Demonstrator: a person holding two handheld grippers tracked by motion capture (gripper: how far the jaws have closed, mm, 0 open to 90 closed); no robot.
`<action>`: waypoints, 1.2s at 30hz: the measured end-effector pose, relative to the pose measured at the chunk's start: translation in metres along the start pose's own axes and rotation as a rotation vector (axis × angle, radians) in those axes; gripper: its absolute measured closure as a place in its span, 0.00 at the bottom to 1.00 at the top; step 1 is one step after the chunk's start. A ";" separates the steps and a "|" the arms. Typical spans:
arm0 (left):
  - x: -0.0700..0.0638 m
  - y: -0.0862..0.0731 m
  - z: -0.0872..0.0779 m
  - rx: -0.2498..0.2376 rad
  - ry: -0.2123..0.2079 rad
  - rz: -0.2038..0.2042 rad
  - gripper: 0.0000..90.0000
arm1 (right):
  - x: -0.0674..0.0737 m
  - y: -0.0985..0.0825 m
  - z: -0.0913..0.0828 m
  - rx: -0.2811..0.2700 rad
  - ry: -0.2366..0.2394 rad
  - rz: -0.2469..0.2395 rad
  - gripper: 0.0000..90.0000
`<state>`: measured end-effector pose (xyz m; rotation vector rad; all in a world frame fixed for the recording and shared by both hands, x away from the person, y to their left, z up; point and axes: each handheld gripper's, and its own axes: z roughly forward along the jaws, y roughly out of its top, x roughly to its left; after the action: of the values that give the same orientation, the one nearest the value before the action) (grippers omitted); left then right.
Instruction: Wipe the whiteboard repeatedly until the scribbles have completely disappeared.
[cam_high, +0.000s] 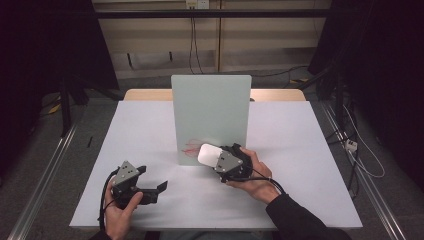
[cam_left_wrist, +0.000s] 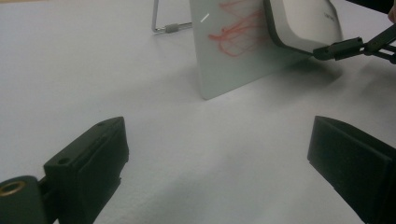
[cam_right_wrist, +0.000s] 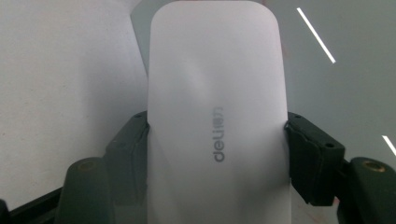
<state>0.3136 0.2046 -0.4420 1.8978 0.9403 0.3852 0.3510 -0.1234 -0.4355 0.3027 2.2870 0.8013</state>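
Desk (cam_high: 150, 125) with upright whiteboard (cam_high: 210, 110) bearing red scribbles (cam_high: 190, 148). White eraser (cam_high: 208, 154), probably light, rigid and smooth-backed, best held across its long sides, sits at the board's lower face beside the marks. Right gripper (cam_high: 220, 160) is clamped on it, forearm angled inward. Left gripper (cam_high: 157, 189) rests low, jaws apart, holding nothing.

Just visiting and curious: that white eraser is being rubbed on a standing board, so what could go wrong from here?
The whiteboard only leans on a thin wire stand; pushing could tip or slide it. The eraser is clamped only at its sides by the right hand-held gripper, so it might twist loose. The red scribbles may smear.
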 end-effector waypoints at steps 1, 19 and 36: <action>0.000 0.000 0.000 -0.001 -0.001 -0.003 0.06 | -0.002 0.001 -0.001 -0.006 -0.008 0.003 0.35; 0.000 0.000 0.000 0.001 -0.001 -0.003 0.06 | -0.013 0.009 -0.006 -0.047 -0.066 0.051 0.35; 0.000 0.000 -0.001 -0.002 -0.004 -0.003 0.06 | 0.007 0.011 0.011 -0.043 0.016 0.042 0.35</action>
<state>0.3135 0.2054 -0.4418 1.8939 0.9398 0.3803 0.3537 -0.1069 -0.4391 0.3272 2.2814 0.8761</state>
